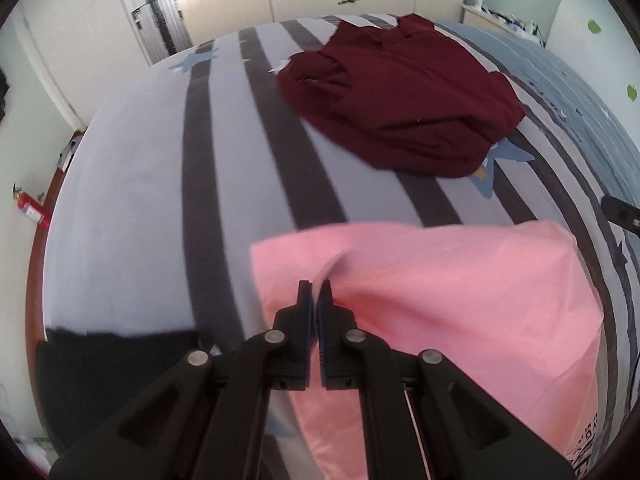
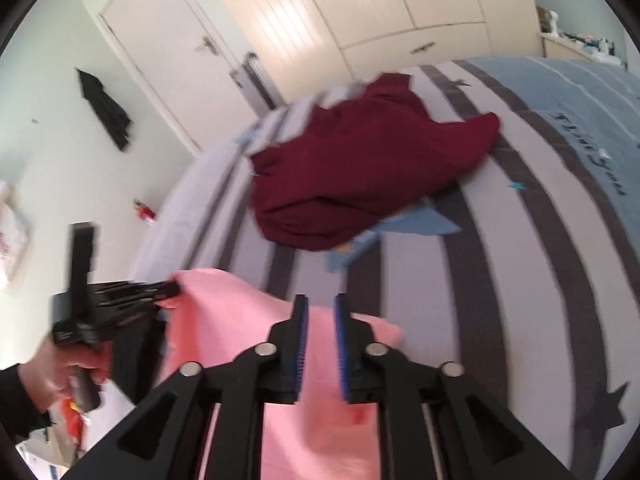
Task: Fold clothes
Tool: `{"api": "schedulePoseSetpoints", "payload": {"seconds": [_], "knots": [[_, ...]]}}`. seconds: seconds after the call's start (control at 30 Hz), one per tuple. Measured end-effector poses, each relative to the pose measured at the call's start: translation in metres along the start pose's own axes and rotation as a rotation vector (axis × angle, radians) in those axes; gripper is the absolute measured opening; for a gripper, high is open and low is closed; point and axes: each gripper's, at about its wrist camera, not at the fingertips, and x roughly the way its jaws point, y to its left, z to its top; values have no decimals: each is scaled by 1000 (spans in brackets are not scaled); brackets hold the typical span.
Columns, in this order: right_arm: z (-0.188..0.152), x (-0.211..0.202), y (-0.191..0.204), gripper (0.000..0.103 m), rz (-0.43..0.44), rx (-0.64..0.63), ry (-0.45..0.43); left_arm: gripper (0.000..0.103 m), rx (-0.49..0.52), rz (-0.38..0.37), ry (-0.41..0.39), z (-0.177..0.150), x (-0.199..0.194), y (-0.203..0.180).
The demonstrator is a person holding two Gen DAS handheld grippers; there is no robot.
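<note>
A pink garment (image 1: pixel 440 300) lies at the near edge of the striped bed (image 1: pixel 132 200). My left gripper (image 1: pixel 316 286) is shut on a raised fold of it near its left side. In the right wrist view the left gripper (image 2: pixel 174 290), held by a hand (image 2: pixel 52 376), pinches the pink garment (image 2: pixel 240 320) at its left corner and lifts it. My right gripper (image 2: pixel 320 308) hovers over the garment's middle, its jaws apart and nothing pinched between them. A crumpled maroon garment (image 1: pixel 400 96) (image 2: pixel 360 176) lies farther back on the bed (image 2: pixel 500 280).
A dark item (image 1: pixel 100 360) lies at the bed's near left corner. White wardrobe doors (image 2: pixel 360 8) and a door (image 1: pixel 72 40) stand behind the bed. A red bottle (image 1: pixel 32 208) lies on the floor to the left. A black garment (image 2: pixel 108 112) hangs on the wall.
</note>
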Motion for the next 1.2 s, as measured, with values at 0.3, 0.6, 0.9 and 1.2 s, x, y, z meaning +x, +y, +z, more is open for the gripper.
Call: {"api": "schedulePoseSetpoints", "payload": {"seconds": [0.3,0.6,0.9,1.2], "knots": [[-12,42,-22,17,41,19,186,33,-247,-235,-20,-58,-21,17],[-22,57,-9,24,34,-29,218,49,-383,-310,51,-62,9,10],[-19,76,-25,19,59,108,231,2,-360,-227,25,-51,28,18],[-1,34,-11,5,-26,14,40,2,-164,-136,-38,-22,1,32]]}}
